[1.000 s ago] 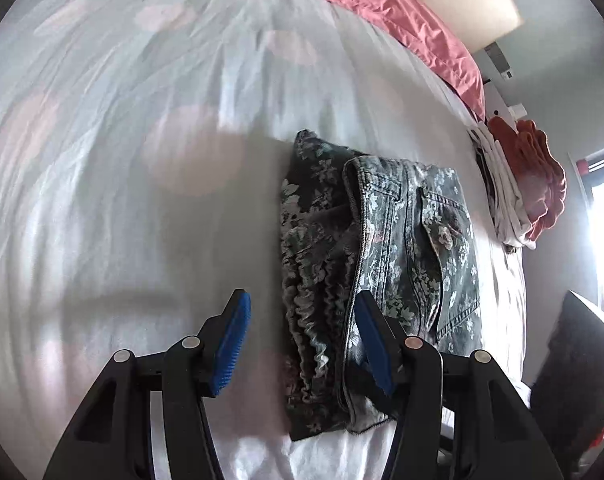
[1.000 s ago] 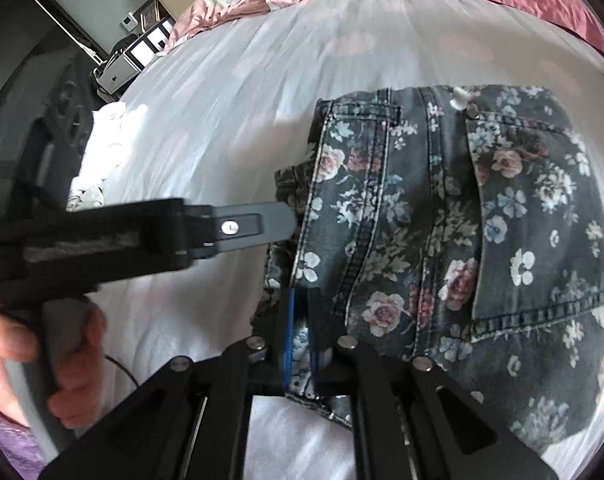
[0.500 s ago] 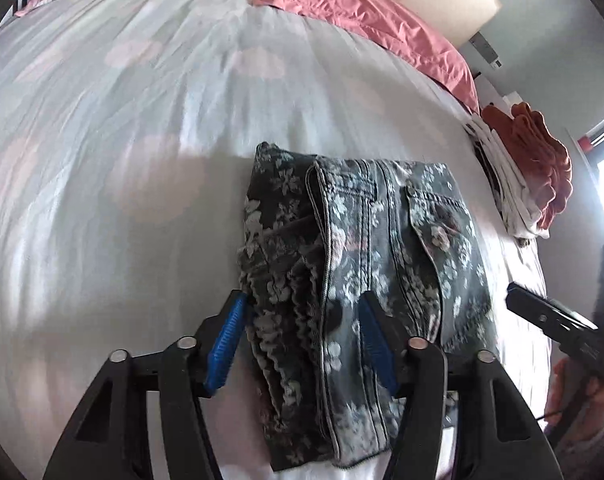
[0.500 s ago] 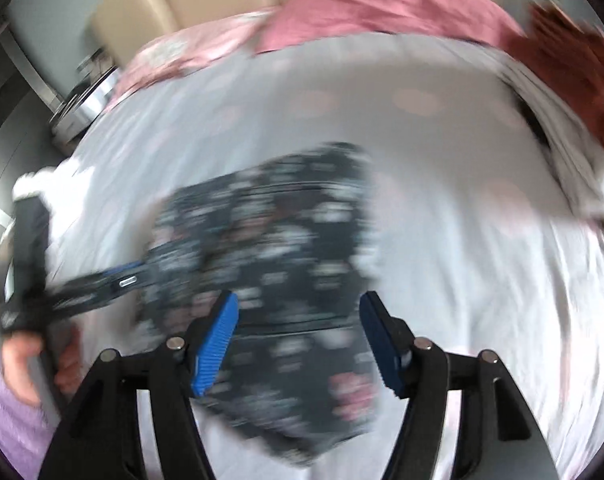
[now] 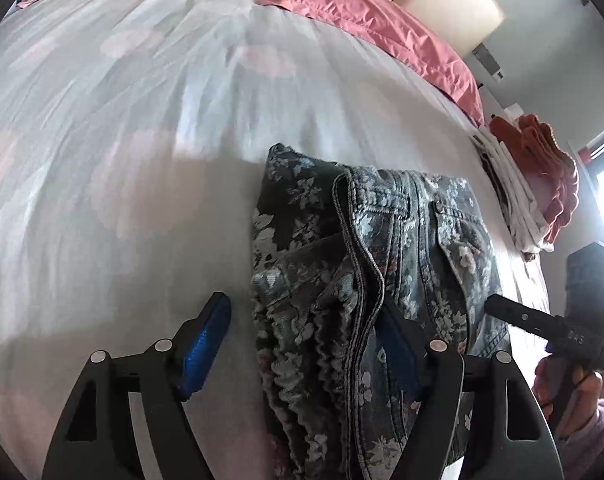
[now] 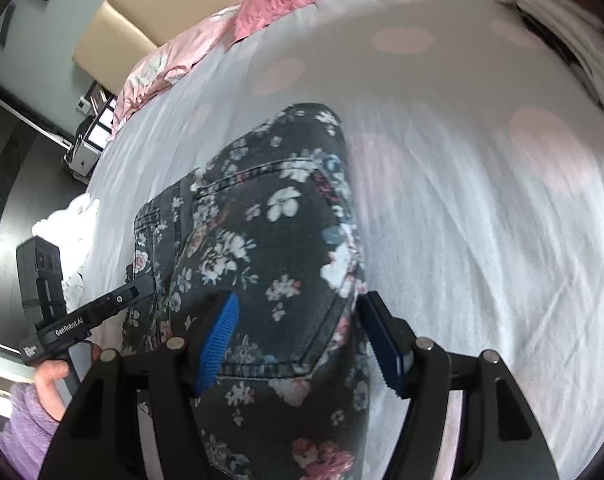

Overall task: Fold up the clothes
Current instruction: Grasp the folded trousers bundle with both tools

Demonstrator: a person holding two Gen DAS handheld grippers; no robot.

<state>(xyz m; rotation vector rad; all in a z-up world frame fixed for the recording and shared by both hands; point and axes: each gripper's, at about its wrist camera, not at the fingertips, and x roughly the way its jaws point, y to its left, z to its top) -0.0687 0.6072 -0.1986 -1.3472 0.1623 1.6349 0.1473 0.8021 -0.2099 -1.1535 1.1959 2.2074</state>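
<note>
Folded dark floral jeans [image 5: 381, 264] lie on the white bed sheet [image 5: 122, 160]. My left gripper [image 5: 302, 344] is open, its blue pads straddling the near left edge of the folded jeans, where the layered hems bunch. In the right wrist view the jeans [image 6: 262, 240] show a back pocket facing up. My right gripper [image 6: 298, 336] is open, its pads straddling the near right edge of the jeans. Each gripper also shows in the other's view: the right one [image 5: 541, 324] and the left one [image 6: 86, 316].
Pink pillows [image 5: 373, 28] and a beige headboard [image 6: 162, 4] lie at the far end. A stack of folded white and rust-red clothes [image 5: 529, 184] sits at the bed's right edge. A crumpled white garment [image 6: 74, 232] lies at the left edge.
My right gripper let go of the jeans' corner, opened and swung round to their right edge. My left gripper shifted slightly and stays open over the left edge.
</note>
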